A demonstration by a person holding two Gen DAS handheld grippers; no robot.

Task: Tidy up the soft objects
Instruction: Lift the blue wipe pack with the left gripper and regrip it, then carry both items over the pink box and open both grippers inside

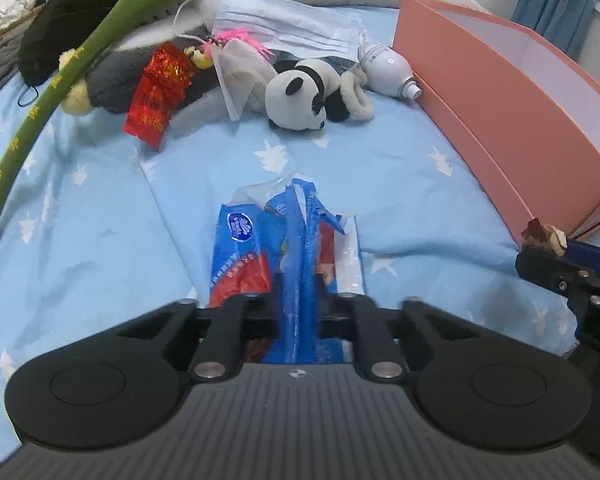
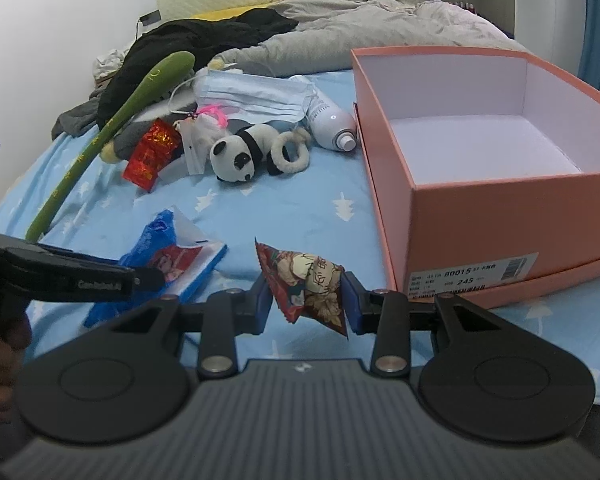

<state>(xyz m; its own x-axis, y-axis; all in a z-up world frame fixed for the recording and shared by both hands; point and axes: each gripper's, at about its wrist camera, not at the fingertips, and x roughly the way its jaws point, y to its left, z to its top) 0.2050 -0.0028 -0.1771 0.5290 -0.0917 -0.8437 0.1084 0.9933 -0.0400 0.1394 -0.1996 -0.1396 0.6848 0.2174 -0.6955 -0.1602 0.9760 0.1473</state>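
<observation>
My left gripper (image 1: 299, 316) is shut on the crinkled wrapper of a blue tissue pack (image 1: 252, 248), which lies on the light blue bedsheet (image 1: 380, 168). In the right wrist view the same left gripper (image 2: 148, 276) pinches that tissue pack (image 2: 172, 260) from the left. My right gripper (image 2: 306, 300) is shut on a small snack packet (image 2: 308, 280) with a red and cream pattern, held above the sheet. That packet (image 1: 544, 234) also shows at the right edge of the left wrist view. The open salmon box (image 2: 480, 208) with a white inside stands just right of it.
Farther back lie a panda plush (image 2: 236, 156), a cream scrunchie (image 2: 290, 154), a red foil packet (image 2: 152, 156), a face mask (image 2: 256, 94), a white spray bottle (image 2: 332, 120) and a long green plush (image 2: 112, 128). Black and grey clothes (image 2: 204, 36) are heaped behind.
</observation>
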